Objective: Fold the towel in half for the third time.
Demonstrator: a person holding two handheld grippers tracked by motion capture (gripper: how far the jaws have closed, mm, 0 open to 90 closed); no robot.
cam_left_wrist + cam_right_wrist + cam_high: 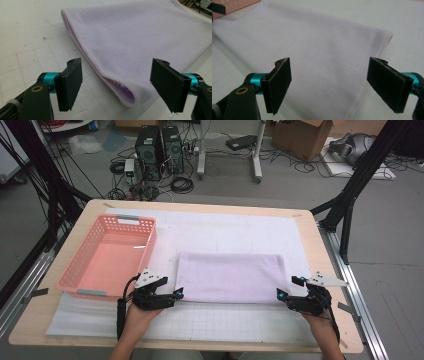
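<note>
We hold both tongs spread; left tongs [116, 85] straddle the towel's [140, 37] corner; right tongs [328, 85] straddle its other near corner.

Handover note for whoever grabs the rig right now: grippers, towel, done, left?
Left gripper: jaws open, straddling the towel's near left corner, not clamped.
Right gripper: jaws open at the near right corner, no grip.
Towel: lilac, folded into a flat rectangle on the white mat, right of the pink basket, which looks empty.
Done: the towel looks folded at least once.
Left, probably: clamp both corners, fold again, likely place it in the basket.
</note>
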